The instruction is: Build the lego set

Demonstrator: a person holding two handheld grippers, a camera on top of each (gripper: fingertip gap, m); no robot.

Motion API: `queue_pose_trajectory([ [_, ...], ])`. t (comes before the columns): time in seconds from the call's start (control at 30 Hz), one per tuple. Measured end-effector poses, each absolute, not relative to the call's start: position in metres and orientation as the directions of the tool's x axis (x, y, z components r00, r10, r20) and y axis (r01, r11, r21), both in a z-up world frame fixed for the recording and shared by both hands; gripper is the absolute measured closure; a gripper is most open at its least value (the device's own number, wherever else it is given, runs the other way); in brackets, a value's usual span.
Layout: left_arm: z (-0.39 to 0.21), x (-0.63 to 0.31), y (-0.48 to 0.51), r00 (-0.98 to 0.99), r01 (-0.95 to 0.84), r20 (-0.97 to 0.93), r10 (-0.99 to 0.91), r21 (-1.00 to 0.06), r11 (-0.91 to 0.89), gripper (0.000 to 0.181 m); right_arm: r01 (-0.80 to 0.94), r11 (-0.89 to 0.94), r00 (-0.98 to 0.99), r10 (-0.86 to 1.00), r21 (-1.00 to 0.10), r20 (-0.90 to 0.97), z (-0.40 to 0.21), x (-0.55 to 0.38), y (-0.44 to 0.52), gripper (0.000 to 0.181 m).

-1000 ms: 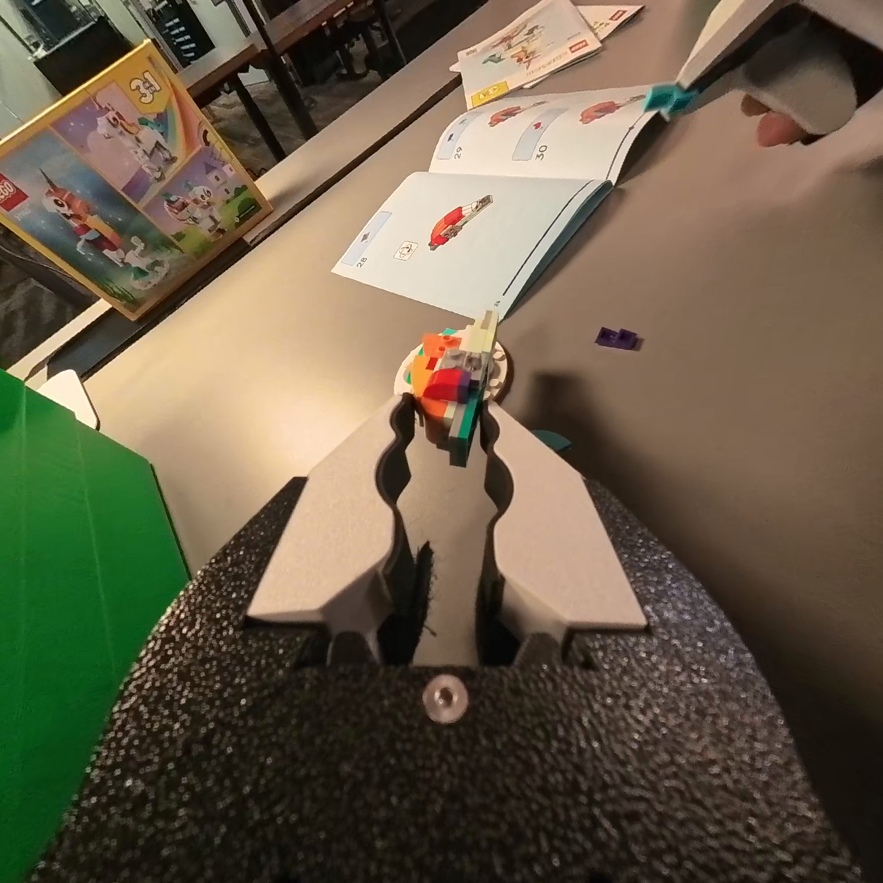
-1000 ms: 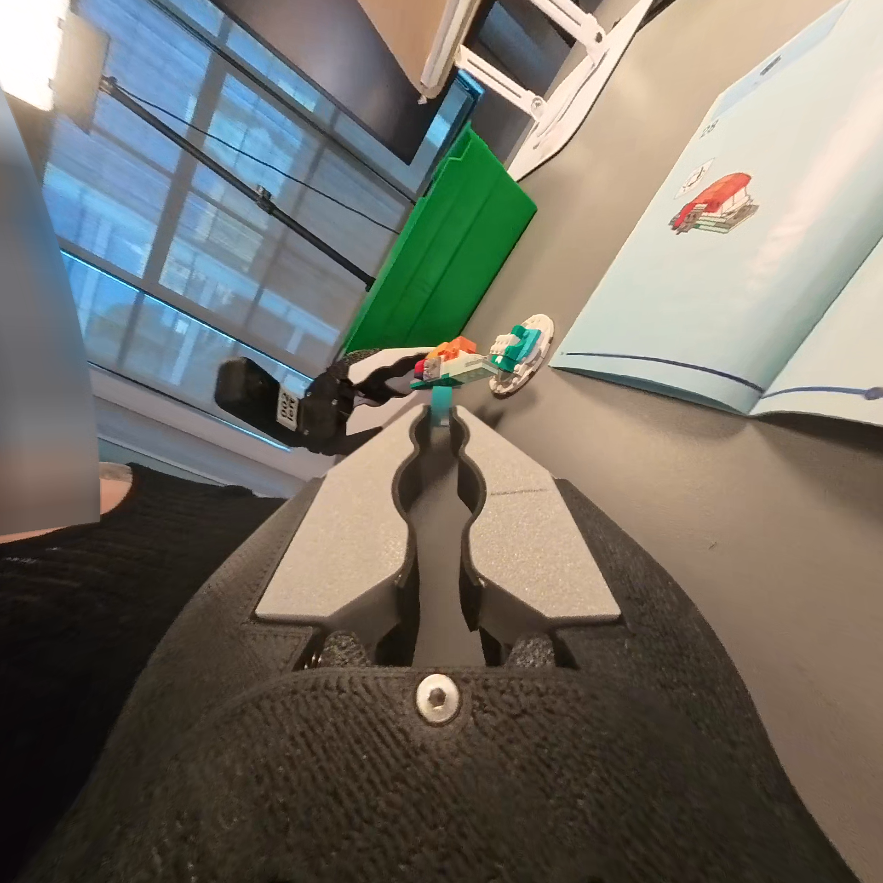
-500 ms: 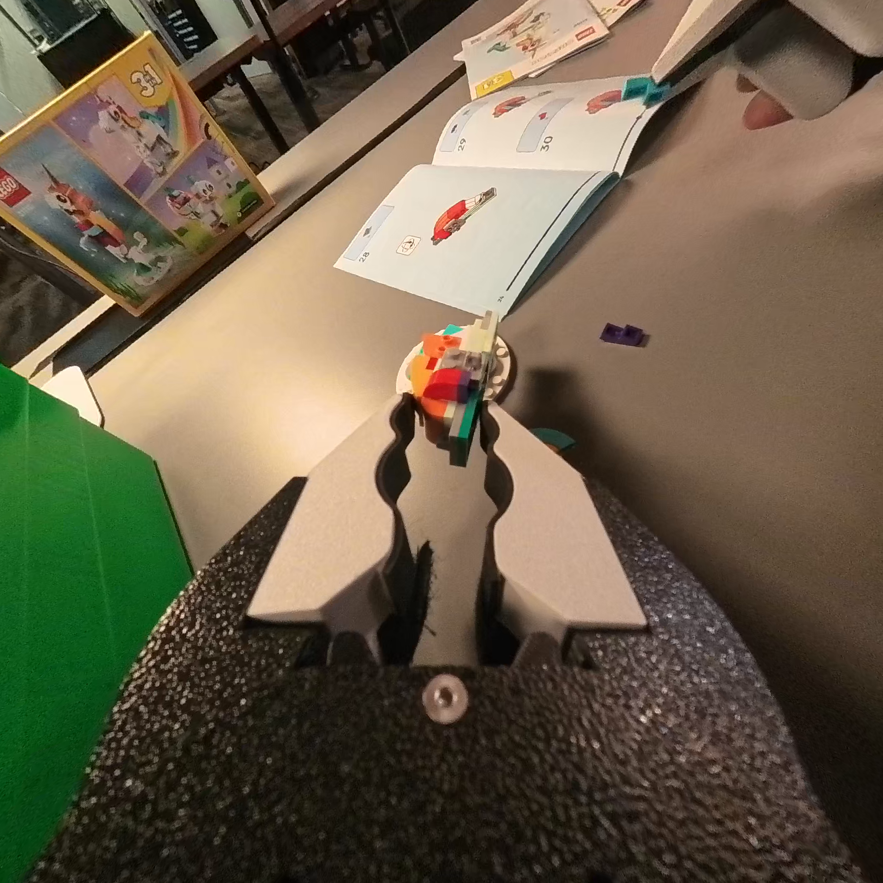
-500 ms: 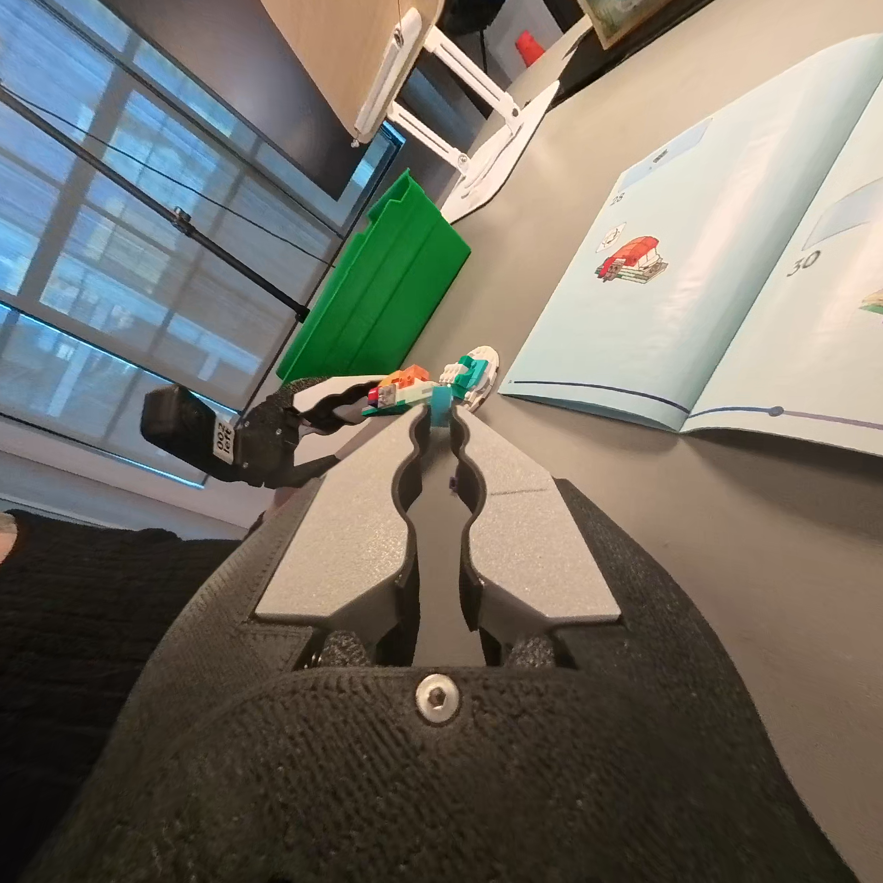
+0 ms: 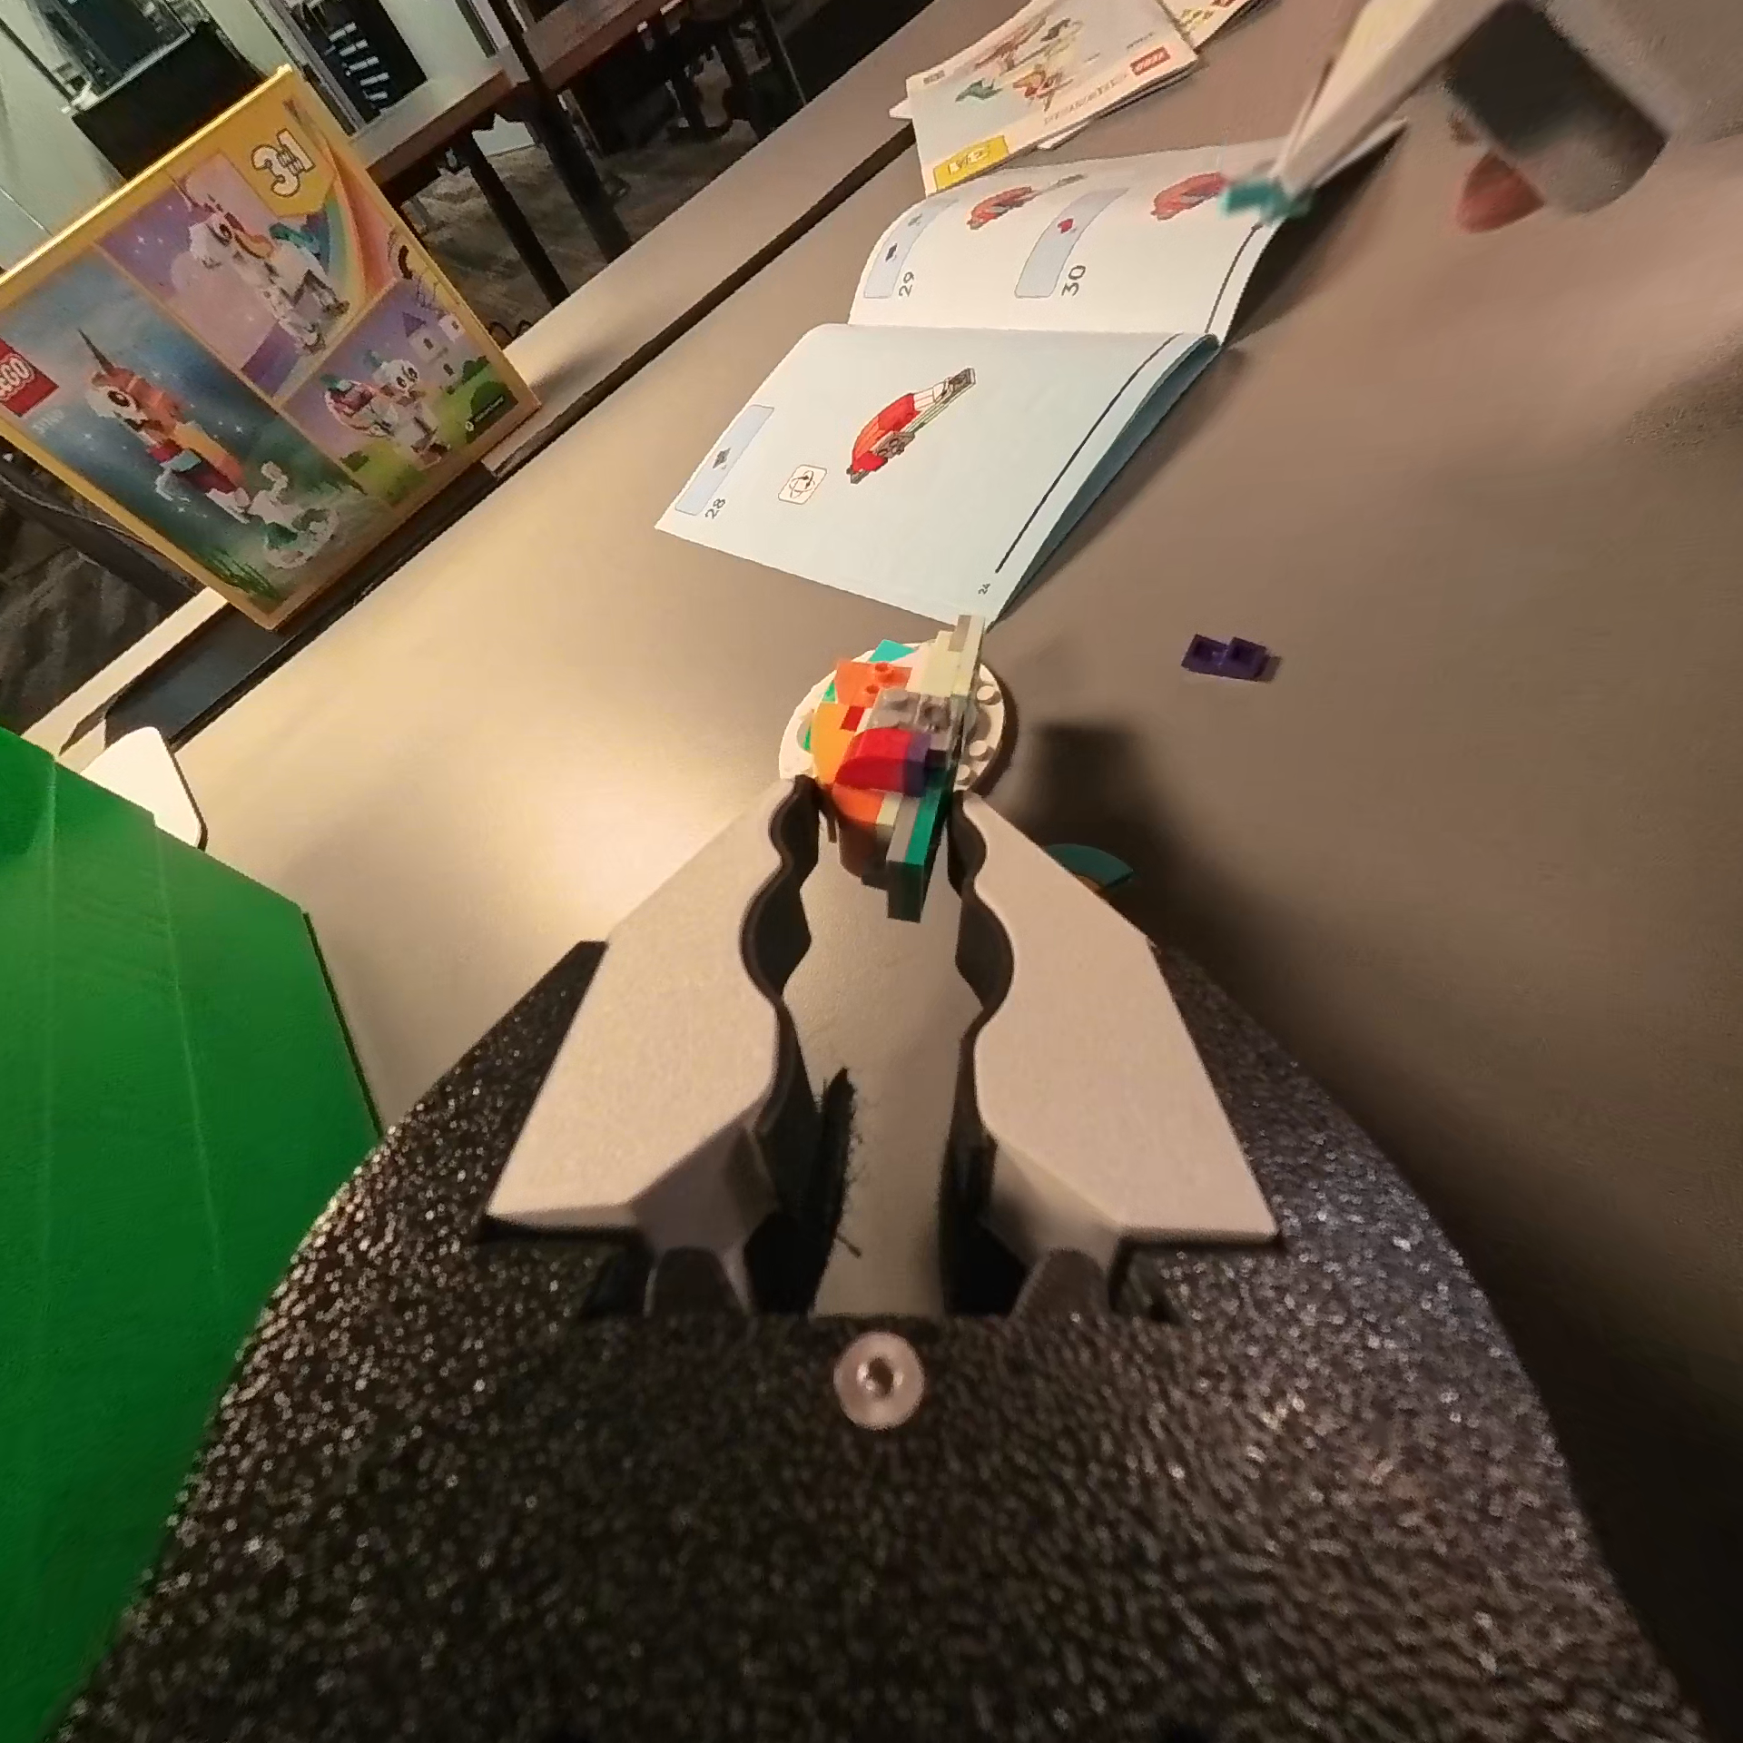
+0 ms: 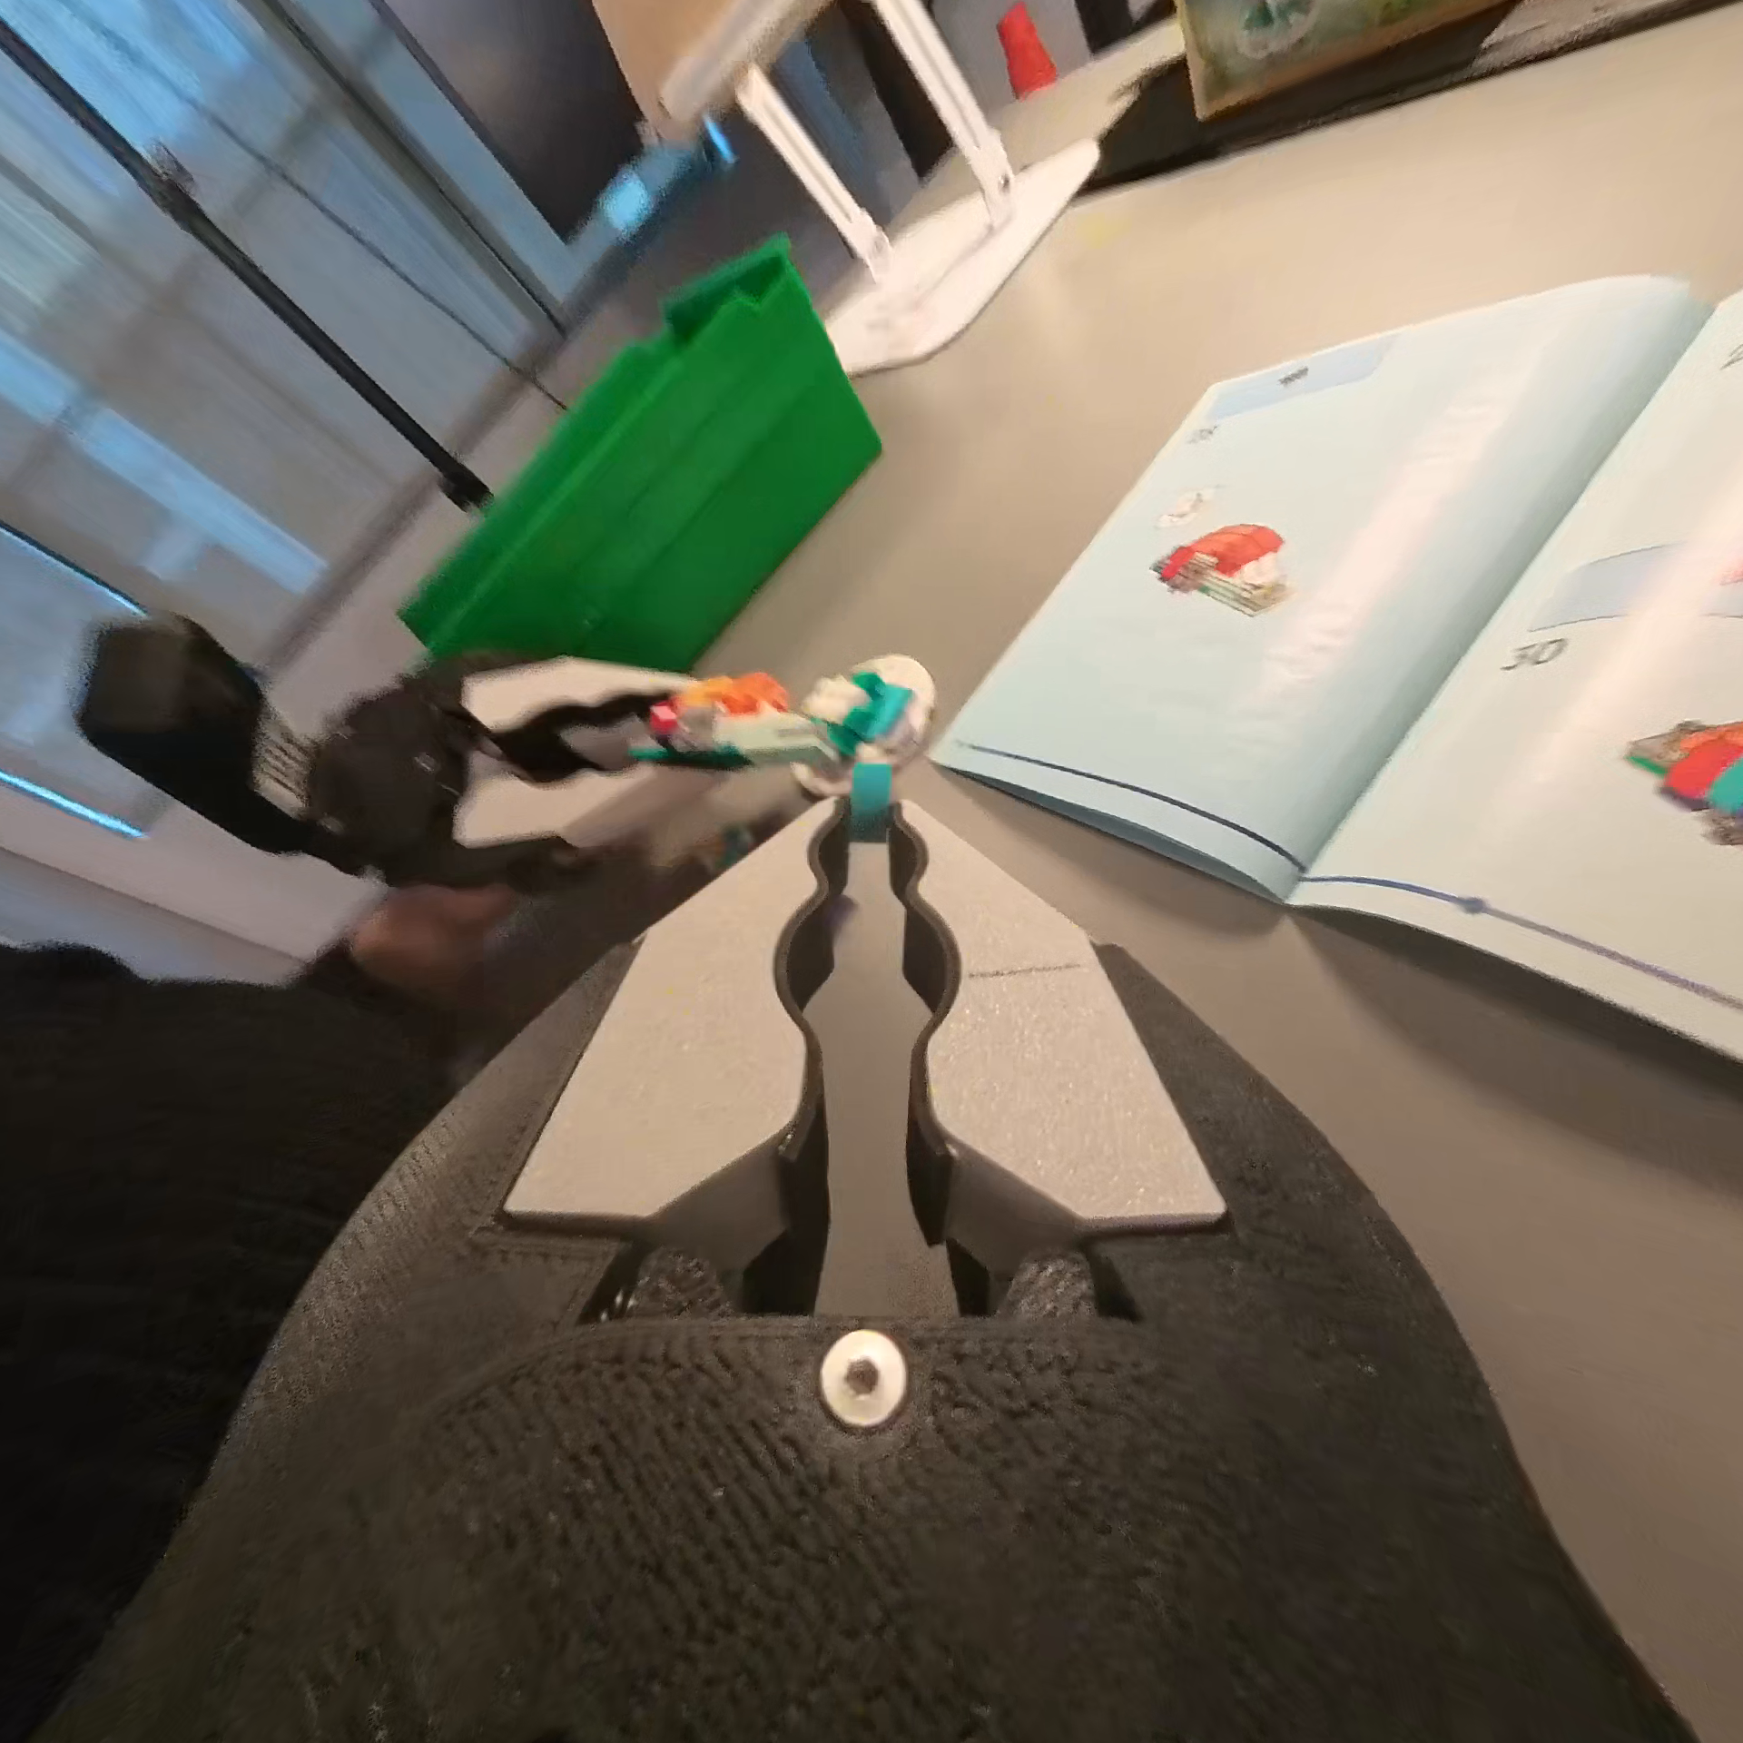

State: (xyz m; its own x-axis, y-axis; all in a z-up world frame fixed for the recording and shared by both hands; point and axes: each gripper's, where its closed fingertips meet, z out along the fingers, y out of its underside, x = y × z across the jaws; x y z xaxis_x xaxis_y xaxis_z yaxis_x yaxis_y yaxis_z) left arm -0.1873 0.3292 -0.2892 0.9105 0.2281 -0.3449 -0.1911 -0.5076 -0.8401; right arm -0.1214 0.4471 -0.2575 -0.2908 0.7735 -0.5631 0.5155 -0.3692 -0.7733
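Observation:
My left gripper (image 5: 882,802) is shut on a small lego assembly (image 5: 896,755) of orange, red, purple, grey and teal bricks, held just above the table. A white round plate (image 5: 990,745) lies right behind it. My right gripper (image 6: 868,816) is shut on a small teal piece (image 6: 872,792) and points at the assembly (image 6: 736,726) and the left gripper (image 6: 528,726). In the left wrist view the right gripper (image 5: 1292,179) is blurred at the far top right, over the open instruction booklet (image 5: 943,443). A purple piece (image 5: 1226,655) lies loose on the table.
A green bin (image 5: 141,1037) stands at the left, with the lego box (image 5: 236,406) beyond it. Another teal piece (image 5: 1094,863) lies by my left gripper's right finger. More leaflets (image 5: 1037,85) lie at the far edge. A white stand (image 6: 943,236) is behind the bin. The grippers' ends are close to 15 cm from one another. To the white round plate (image 5: 990,745): left tips about 4 cm, right tips about 12 cm. The right camera catches it too, in the right wrist view (image 6: 818,787).
The right wrist view has rolled toward level and is blurred by motion, with the teal piece still held. The left gripper and the assembly have stayed almost still.

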Motion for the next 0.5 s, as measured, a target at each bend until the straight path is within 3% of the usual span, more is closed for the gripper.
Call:
queue_pose_trajectory([
  [0.1,-0.289,-0.187,0.329,0.911,-0.192,-0.345,0.228,-0.841,-0.506,0.157,0.584,-0.009,-0.364,0.891,-0.812,-0.272,-0.289,-0.111,0.45,0.175],
  [0.23,-0.29,-0.187,0.329,0.911,-0.193,-0.347,0.224,-0.838,-0.51,0.156,0.594,0.347,-0.506,0.862,-0.726,-0.002,-0.314,-0.097,0.45,0.175],
  [0.4,-0.29,-0.186,0.33,0.91,-0.198,-0.352,0.22,-0.834,-0.515,0.156,0.607,0.368,-0.556,0.83,-0.705,-0.046,-0.32,-0.089,0.439,0.173],
  [0.5,-0.291,-0.187,0.33,0.91,-0.197,-0.352,0.219,-0.833,-0.517,0.156,0.609,0.368,-0.562,0.825,-0.703,-0.056,-0.319,-0.088,0.437,0.162],
])
